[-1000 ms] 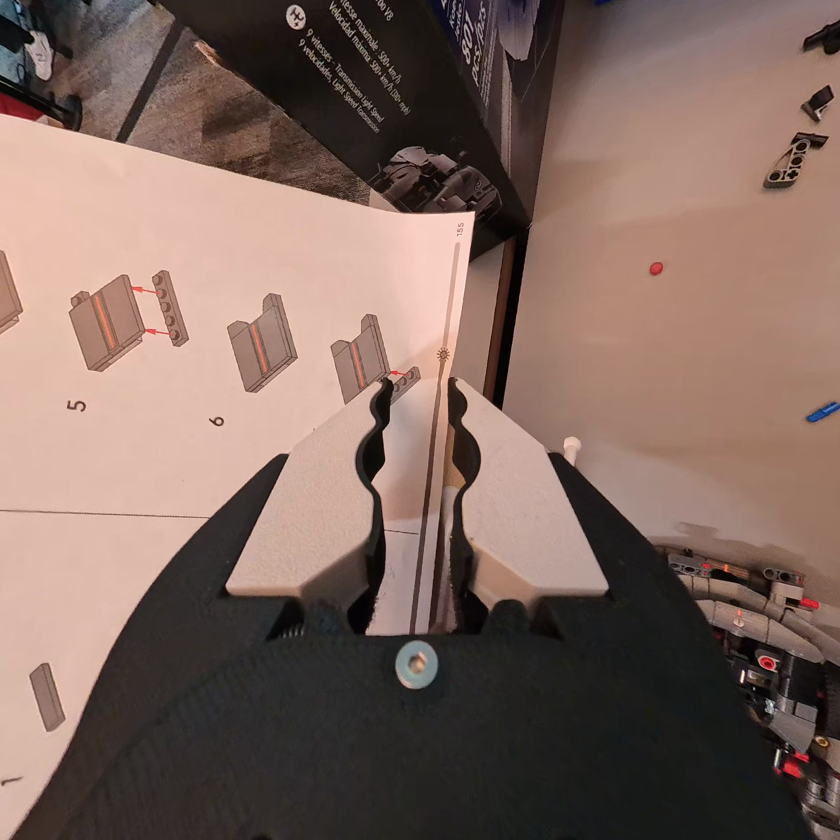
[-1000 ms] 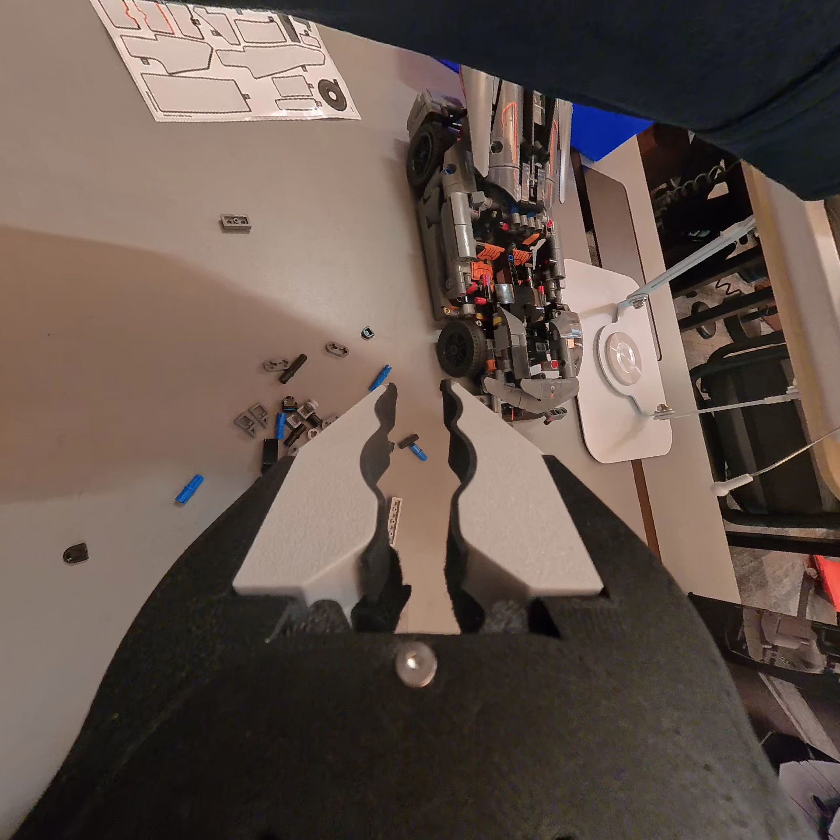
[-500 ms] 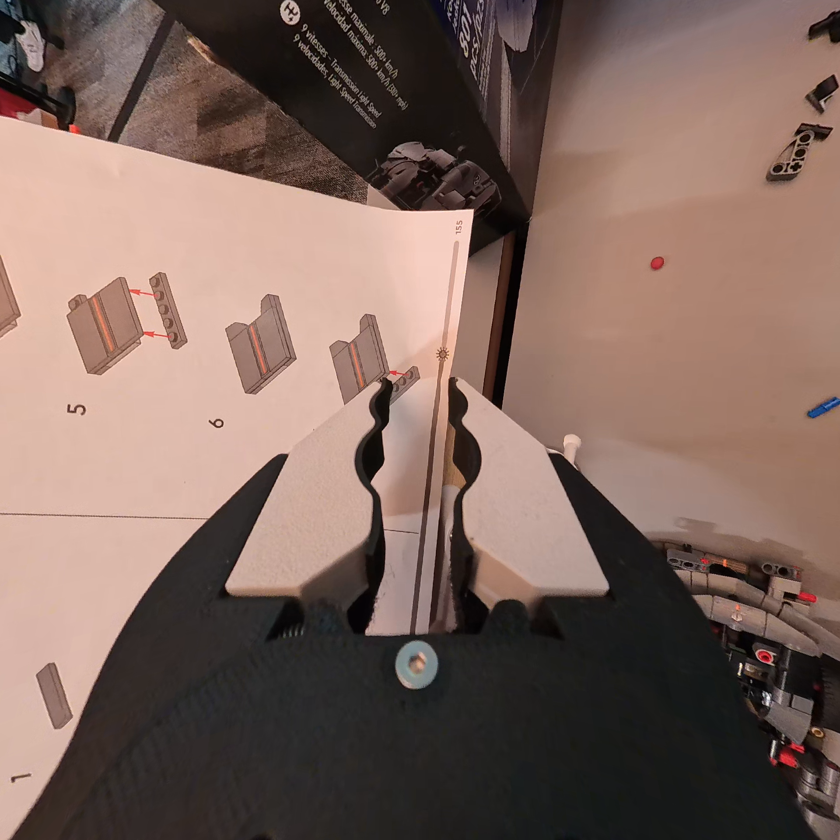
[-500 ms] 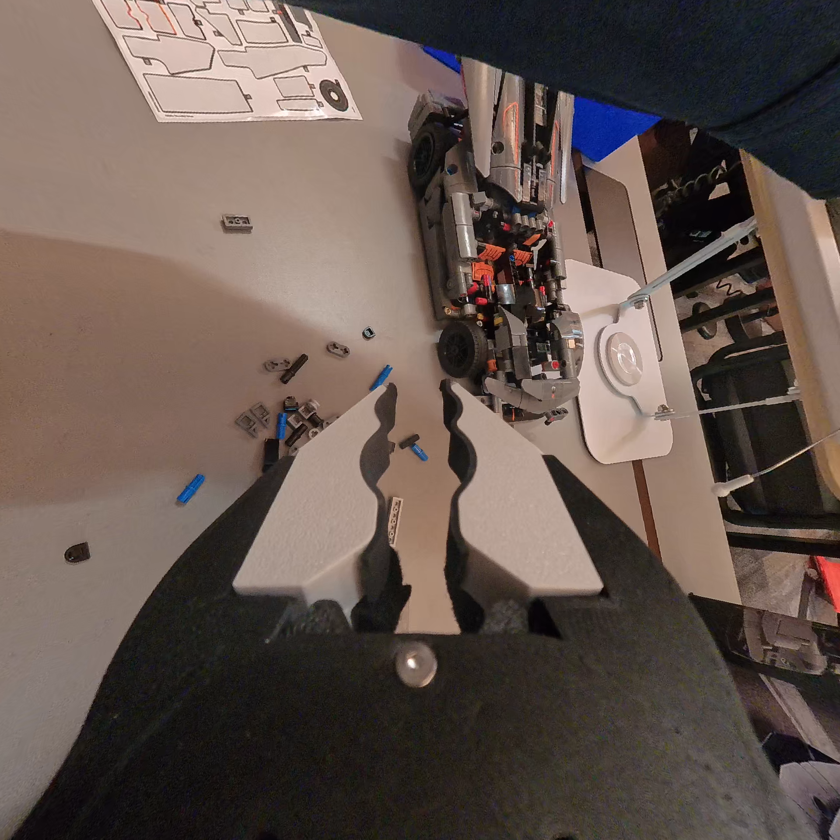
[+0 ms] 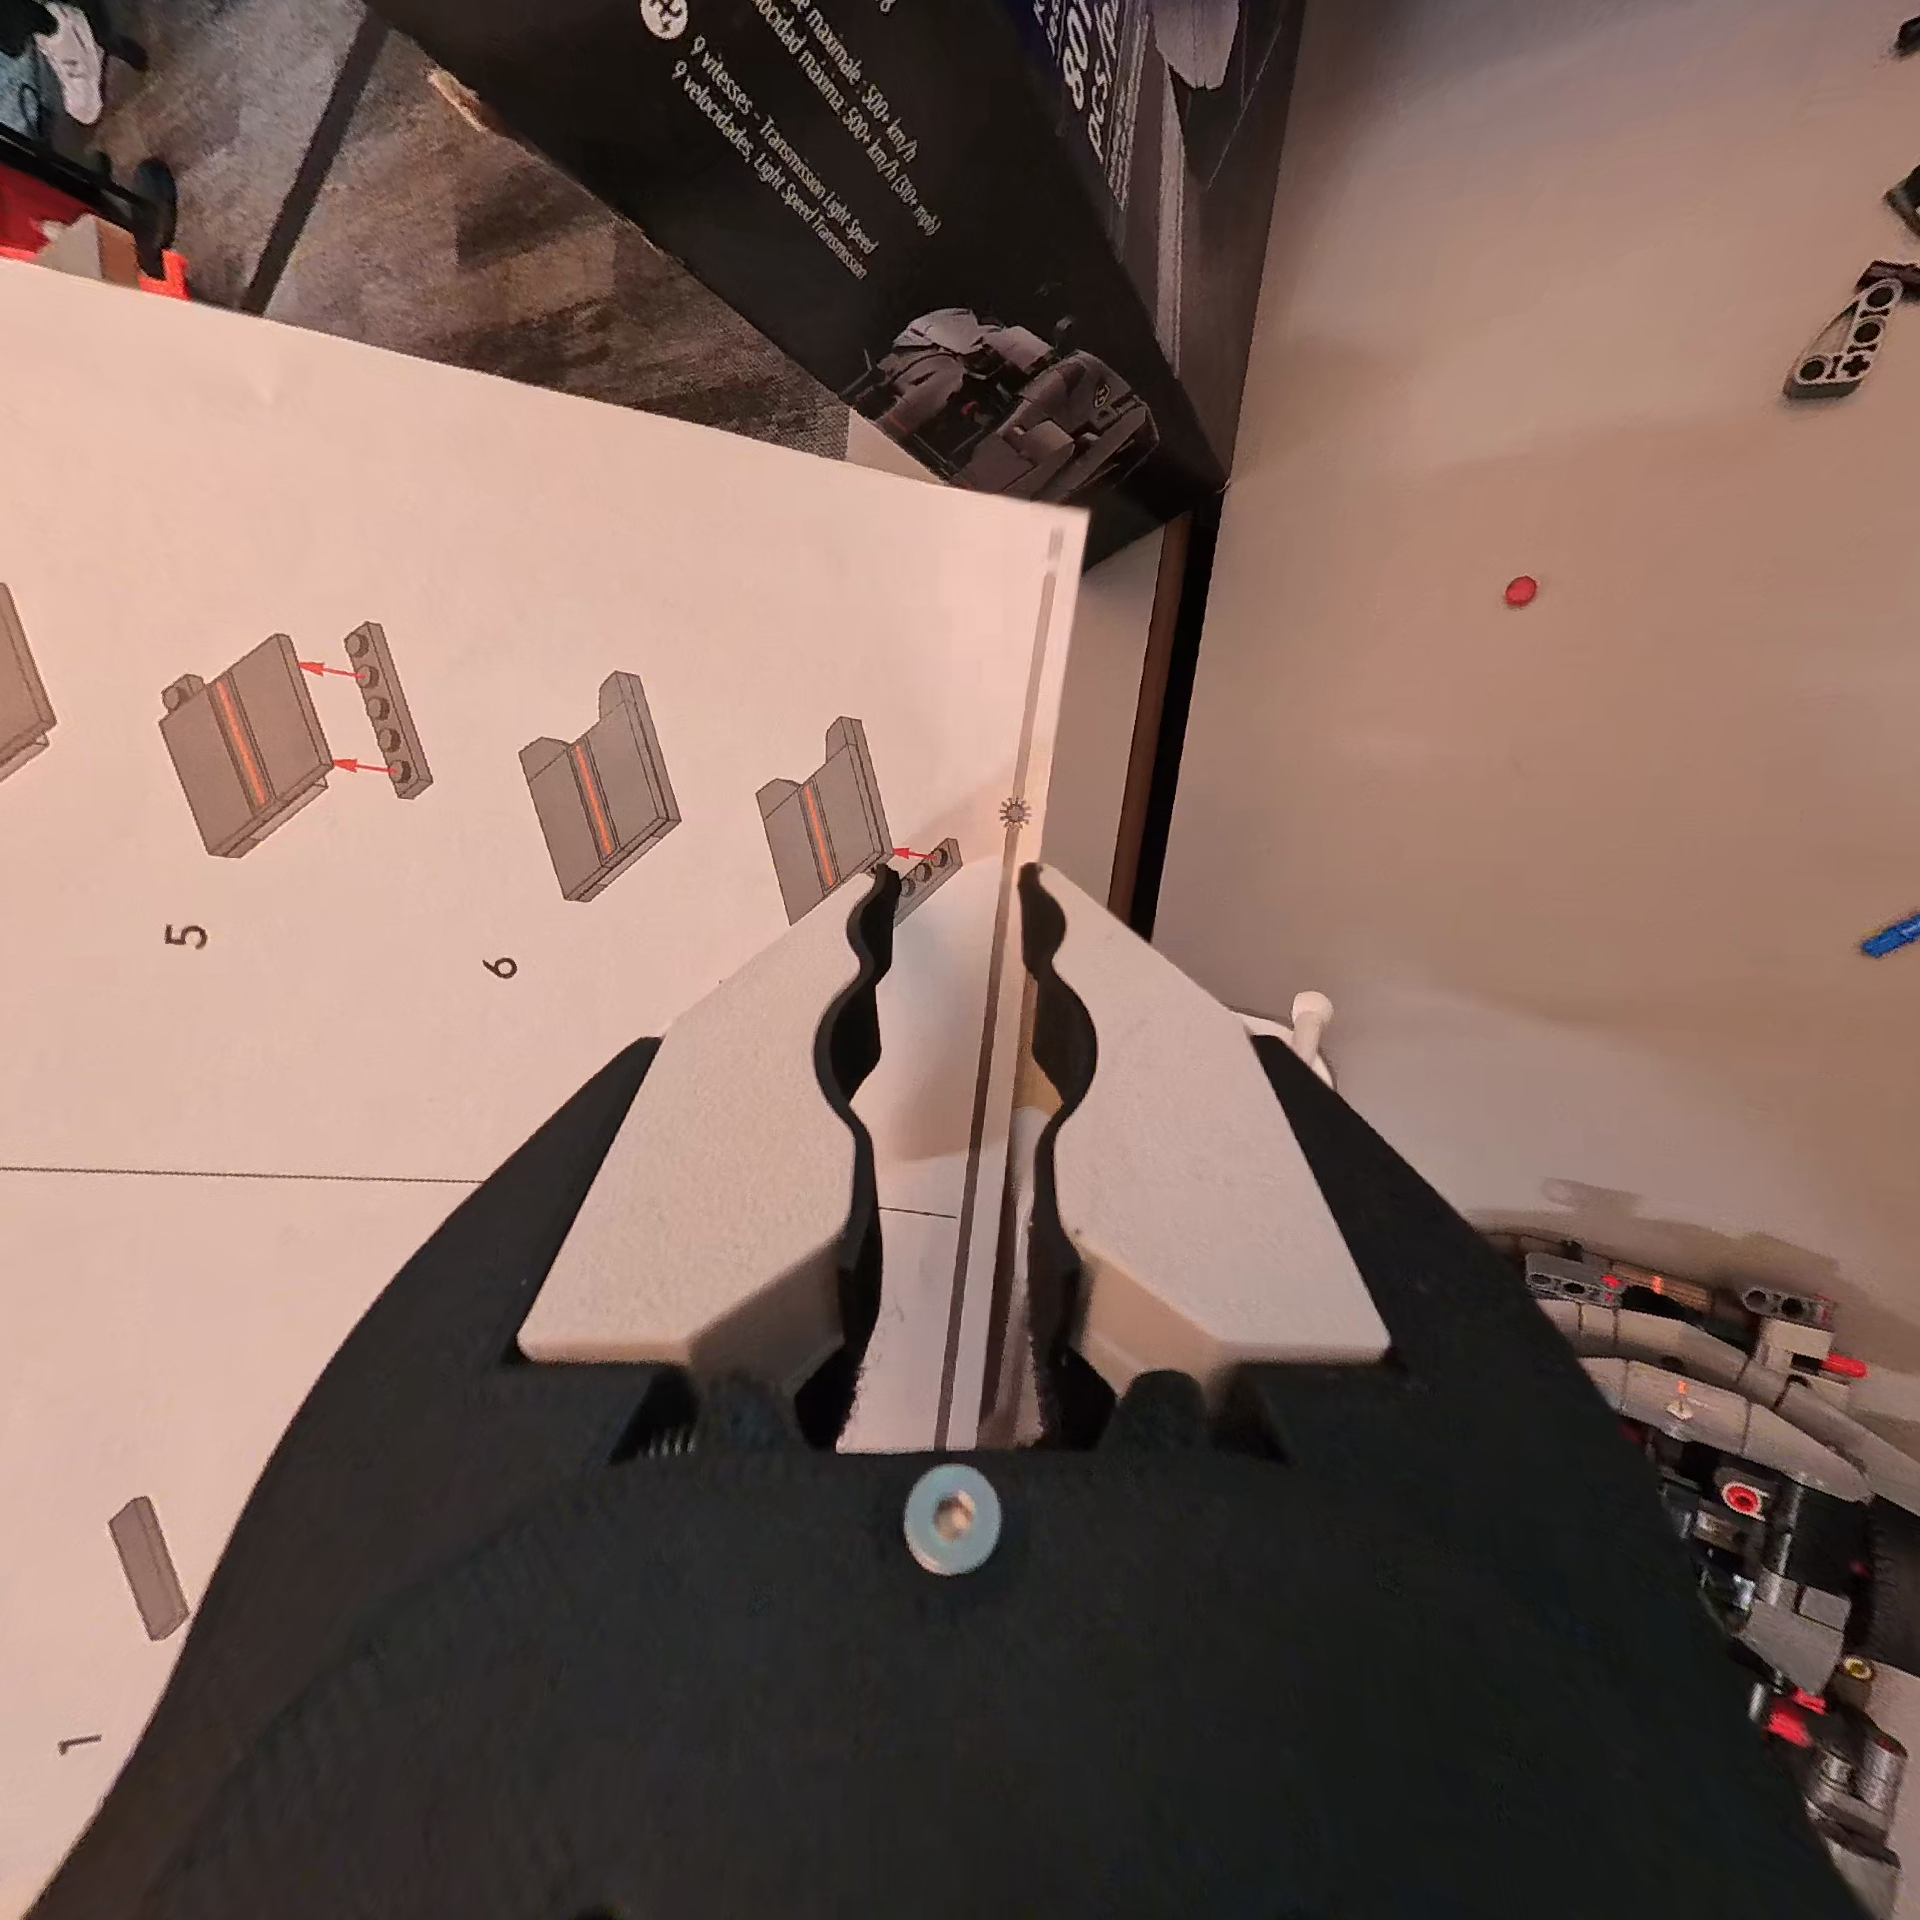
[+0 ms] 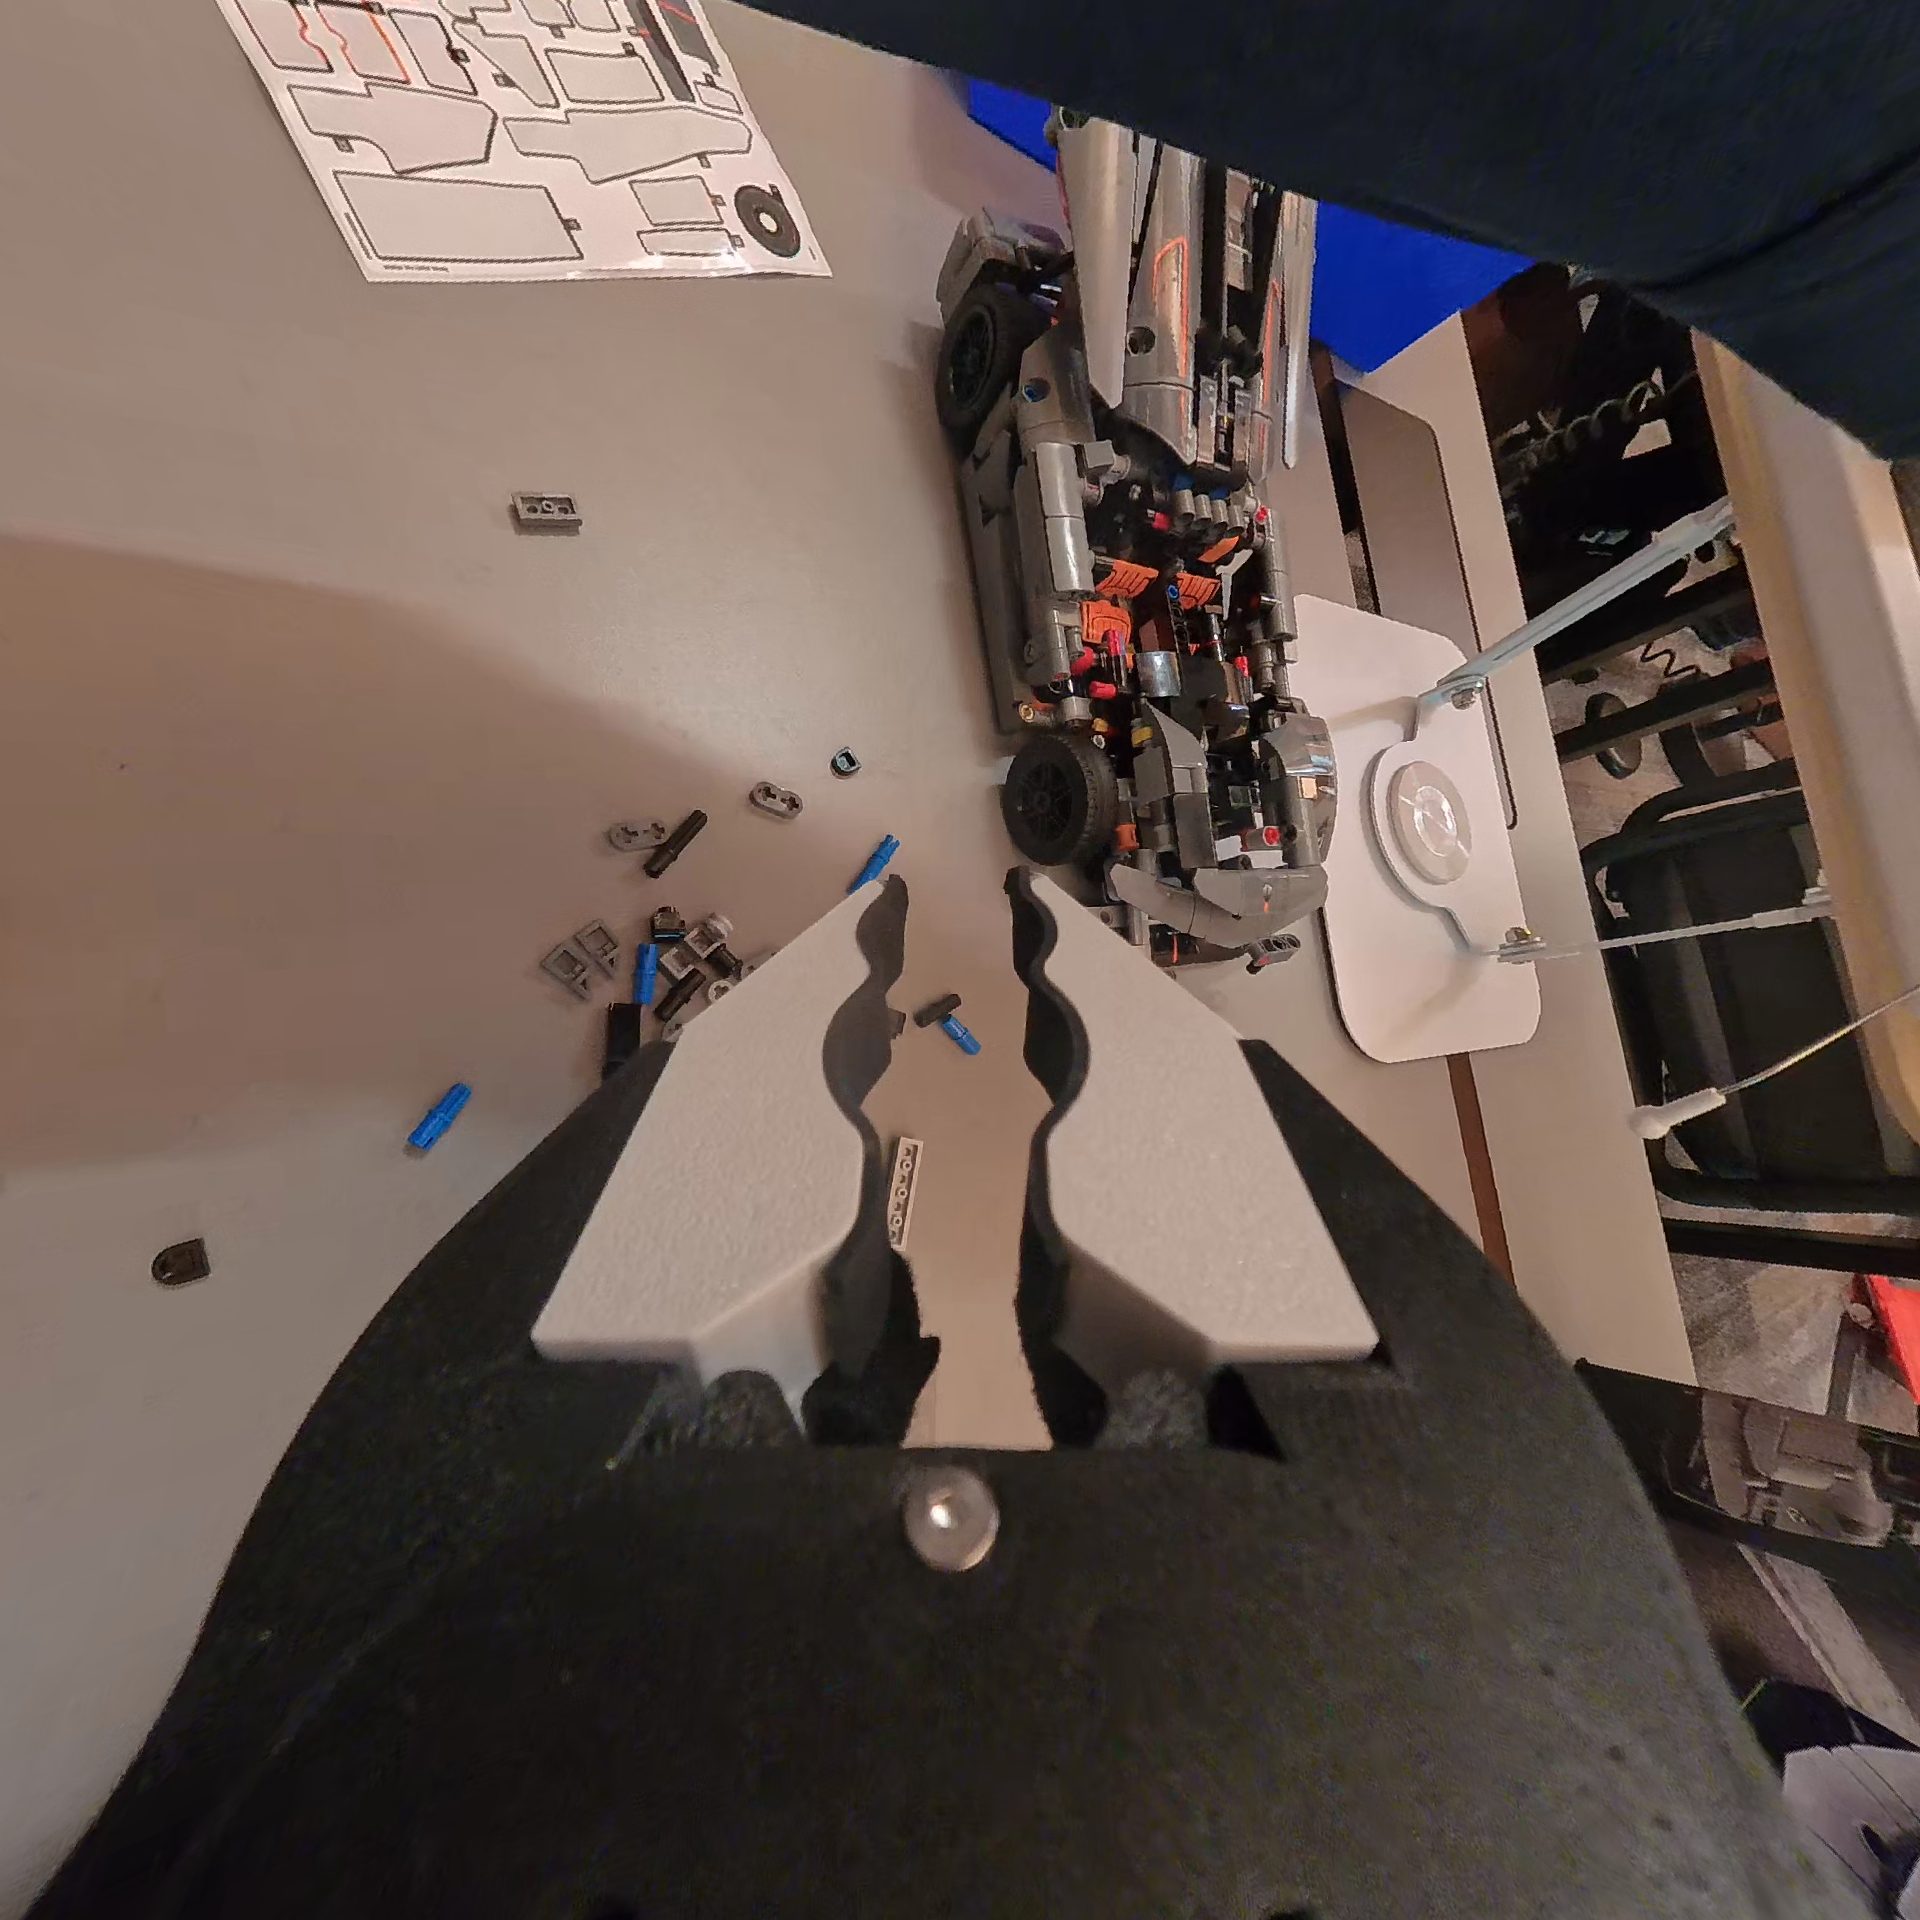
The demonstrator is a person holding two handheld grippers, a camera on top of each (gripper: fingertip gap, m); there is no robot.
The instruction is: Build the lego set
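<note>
A: How is the lego car (image 6: pixel 1132 582) laid?
B: Lengthwise along the table (image 6: pixel 312 727) edge, studded grey plastic, wedge nose nearest the right gripper (image 6: pixel 956 883).
A: The tongs?
B: Both are released, nothing grasped; the left gripper (image 5: pixel 956 878) is hung over the paper instruction page (image 5: pixel 416 935).

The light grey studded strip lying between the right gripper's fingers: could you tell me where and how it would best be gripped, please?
Grip the light grey strip across its narrow width, near mid-length, coming straight down from above. It lies flat on the table, long and thin, so only its long edges offer opposed faces. The right gripper is open.
</note>
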